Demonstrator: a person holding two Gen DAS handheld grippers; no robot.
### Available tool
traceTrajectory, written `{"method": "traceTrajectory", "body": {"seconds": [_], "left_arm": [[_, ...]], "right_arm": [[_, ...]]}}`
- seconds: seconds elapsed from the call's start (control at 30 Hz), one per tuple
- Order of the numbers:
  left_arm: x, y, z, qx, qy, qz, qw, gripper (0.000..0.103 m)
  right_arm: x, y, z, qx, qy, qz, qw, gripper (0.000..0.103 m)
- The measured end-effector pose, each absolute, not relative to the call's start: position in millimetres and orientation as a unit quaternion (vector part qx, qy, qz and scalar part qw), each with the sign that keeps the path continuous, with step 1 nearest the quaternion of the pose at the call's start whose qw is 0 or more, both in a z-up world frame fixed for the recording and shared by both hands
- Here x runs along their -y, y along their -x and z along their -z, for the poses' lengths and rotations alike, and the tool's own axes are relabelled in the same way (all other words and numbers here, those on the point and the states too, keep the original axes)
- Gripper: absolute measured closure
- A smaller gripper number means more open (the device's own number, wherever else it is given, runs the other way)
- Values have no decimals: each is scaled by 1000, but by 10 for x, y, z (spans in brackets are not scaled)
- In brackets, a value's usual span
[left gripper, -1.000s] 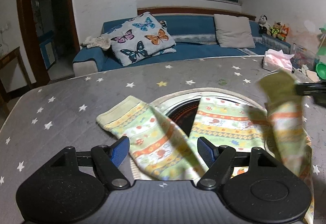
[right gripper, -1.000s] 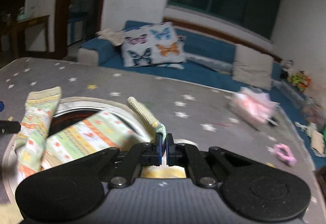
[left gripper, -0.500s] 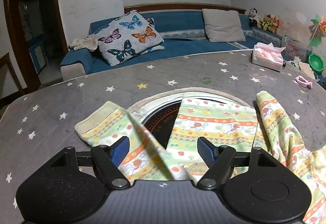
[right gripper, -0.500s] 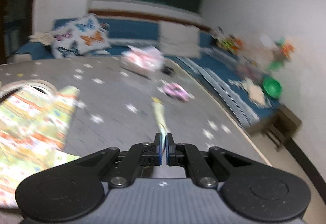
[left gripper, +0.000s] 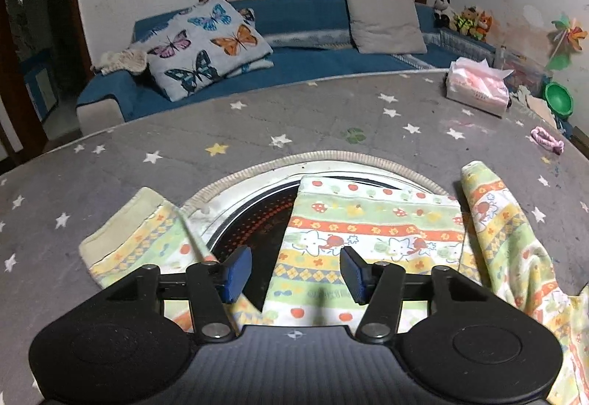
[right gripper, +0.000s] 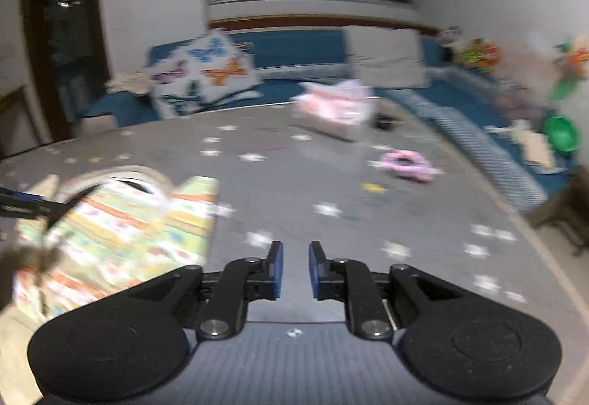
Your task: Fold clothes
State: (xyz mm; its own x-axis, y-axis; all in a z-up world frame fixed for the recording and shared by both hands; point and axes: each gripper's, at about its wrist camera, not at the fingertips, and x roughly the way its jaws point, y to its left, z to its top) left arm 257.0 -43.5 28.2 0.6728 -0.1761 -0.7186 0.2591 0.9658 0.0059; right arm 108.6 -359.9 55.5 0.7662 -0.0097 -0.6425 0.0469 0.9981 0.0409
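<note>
Right wrist view motion-blurred; patterned garment cut off at lower right.

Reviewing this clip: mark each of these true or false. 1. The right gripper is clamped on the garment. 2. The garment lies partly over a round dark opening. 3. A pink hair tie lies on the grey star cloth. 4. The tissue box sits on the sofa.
1. False: the right gripper has just been opening, with nothing between its jaws.
2. True: the garment covers part of the round dark opening.
3. True: pink hair tie lies on the star cloth.
4. False: the tissue box sits on the star cloth.
</note>
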Motion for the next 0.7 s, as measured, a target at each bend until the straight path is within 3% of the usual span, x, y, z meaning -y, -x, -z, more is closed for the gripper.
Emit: {"method": "traceTrajectory", "body": {"seconds": [0.2, 0.57, 0.63, 0.7], "left_arm": [[423, -2783, -191, -402, -40, 135, 905, 47], [454, -3060, -48, -420, -21, 162, 893, 48], [472, -3069, -35, -419, -20, 170, 891, 57], [490, -3077, -21, -419, -20, 179, 890, 67]], "right_arm": [[3352, -1757, -316, -362, -70, -44, 928, 78], [3358, -2353, 56, -393, -145, -80, 905, 77], [3356, -2379, 81, -395, -154, -89, 901, 78], [3359, -2371, 88, -396, -160, -95, 899, 90]]}}
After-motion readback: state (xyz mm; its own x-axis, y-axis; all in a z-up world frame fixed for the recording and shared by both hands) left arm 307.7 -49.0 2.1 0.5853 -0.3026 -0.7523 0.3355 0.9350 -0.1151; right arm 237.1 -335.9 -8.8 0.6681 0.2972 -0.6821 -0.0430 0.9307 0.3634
